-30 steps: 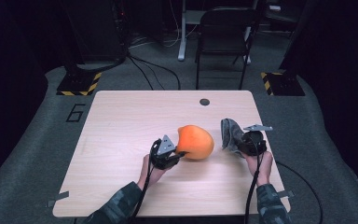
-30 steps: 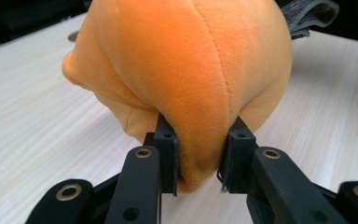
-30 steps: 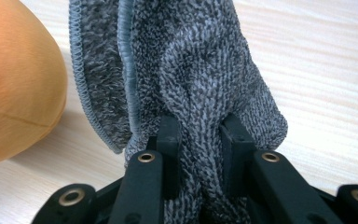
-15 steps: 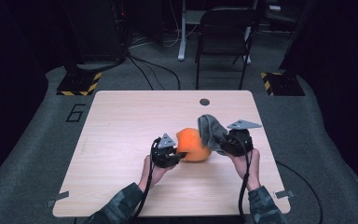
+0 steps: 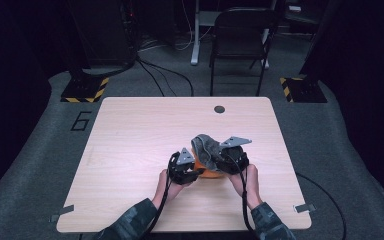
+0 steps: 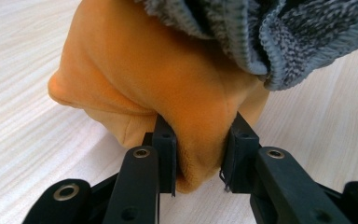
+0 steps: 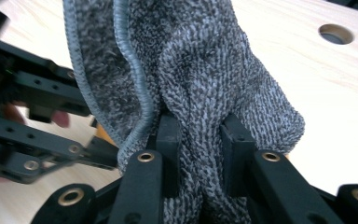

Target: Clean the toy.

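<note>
Orange plush toy, pinched in our left claw on the desk; grey knitted cloth, clamped in our right claw, draped over it.

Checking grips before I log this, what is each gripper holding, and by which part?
Left gripper pinches the orange plush by a fold at its near end; right gripper clamps a bunched fold of the grey cloth.

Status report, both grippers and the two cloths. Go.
Left gripper shut on orange cloth. Right gripper shut on grey cloth, draped over the orange. Table unobstructed.
</note>
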{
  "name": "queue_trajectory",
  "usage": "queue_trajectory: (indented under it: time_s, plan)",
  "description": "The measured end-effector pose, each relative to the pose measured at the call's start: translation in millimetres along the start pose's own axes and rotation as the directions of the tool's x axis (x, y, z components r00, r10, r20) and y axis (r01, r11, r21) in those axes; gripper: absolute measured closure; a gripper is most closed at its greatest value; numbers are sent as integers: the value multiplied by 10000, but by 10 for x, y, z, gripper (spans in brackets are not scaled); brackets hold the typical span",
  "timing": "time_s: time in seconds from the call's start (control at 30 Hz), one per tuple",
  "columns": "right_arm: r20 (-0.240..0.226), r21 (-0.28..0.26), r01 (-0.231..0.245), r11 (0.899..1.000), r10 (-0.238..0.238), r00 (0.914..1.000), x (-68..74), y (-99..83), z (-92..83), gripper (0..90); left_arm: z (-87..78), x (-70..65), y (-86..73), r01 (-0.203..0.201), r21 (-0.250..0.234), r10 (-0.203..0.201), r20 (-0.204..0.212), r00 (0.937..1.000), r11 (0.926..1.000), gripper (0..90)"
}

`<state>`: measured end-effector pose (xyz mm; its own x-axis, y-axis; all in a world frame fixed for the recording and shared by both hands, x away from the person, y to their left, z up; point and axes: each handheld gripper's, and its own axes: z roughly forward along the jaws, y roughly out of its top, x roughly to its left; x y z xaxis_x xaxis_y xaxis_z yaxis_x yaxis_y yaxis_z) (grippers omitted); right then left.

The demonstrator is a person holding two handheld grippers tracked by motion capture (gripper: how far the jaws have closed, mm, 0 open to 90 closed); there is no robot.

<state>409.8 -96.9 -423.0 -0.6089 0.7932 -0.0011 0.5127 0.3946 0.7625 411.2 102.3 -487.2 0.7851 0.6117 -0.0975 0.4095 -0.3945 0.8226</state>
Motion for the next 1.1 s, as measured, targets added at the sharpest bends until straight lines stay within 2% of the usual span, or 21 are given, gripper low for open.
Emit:
queue_trajectory:
  time_s: [0.03, 0.07, 0.17, 0.23, 0.27, 0.3, 0.37, 0.43, 0.57, 0.73, 0.93, 1.1]
  plan:
    - [66, 24, 9, 10000, -9, 10000, 7, -5, 11, 728, 3, 9, -3, -70, 23, 70, -30, 10000, 10000, 702]
    - [142, 62, 217, 9997, -218, 9997, -7, -13, 19, 728, 4, 22, -5, -157, 5, 157, -58, 9999, 9999, 700]
    - [250, 153, 13, 9999, -17, 9997, -13, -23, 18, 727, 9, 23, -11, -45, -40, 45, -9, 10000, 10000, 693]
    - [270, 240, 269, 9994, -275, 9993, -56, -31, 3, 727, 11, 26, -13, -47, -49, 48, 17, 10000, 10000, 689]
    - [364, 245, 4, 9997, -13, 9993, -59, -36, 0, 727, 10, 28, -14, -52, -52, 52, 23, 10000, 10000, 689]
    - [426, 295, 108, 9995, -120, 9990, -85, -44, -5, 726, 11, 31, -16, -54, -66, 54, 38, 10000, 10000, 687]
    - [562, 329, 17, 9995, -35, 9984, -133, -63, -3, 726, 12, 35, -18, -70, -65, 70, 26, 10000, 10000, 686]
    - [519, 490, -282, 9984, 256, 9983, -192, -87, -6, 726, 13, 34, -19, -97, -59, 98, 34, 9999, 9999, 684]
    - [444, 632, -401, 9972, 373, 9983, -301, -125, -4, 724, 13, 29, -17, -123, -38, 123, 61, 9999, 9999, 682]
    - [623, 799, -565, 9952, 516, 9967, -394, -172, 15, 723, 14, 33, -19, -131, -70, 131, 67, 9999, 9999, 681]
    - [820, 1017, -870, 9910, 788, 9935, -506, -239, 53, 723, 15, 39, -20, -136, -83, 137, 87, 9999, 9999, 680]
    - [1205, 1394, -1196, 9830, 1031, 9873, -632, -345, 130, 723, 16, 43, -24, -132, -137, 134, 142, 9998, 9998, 680]
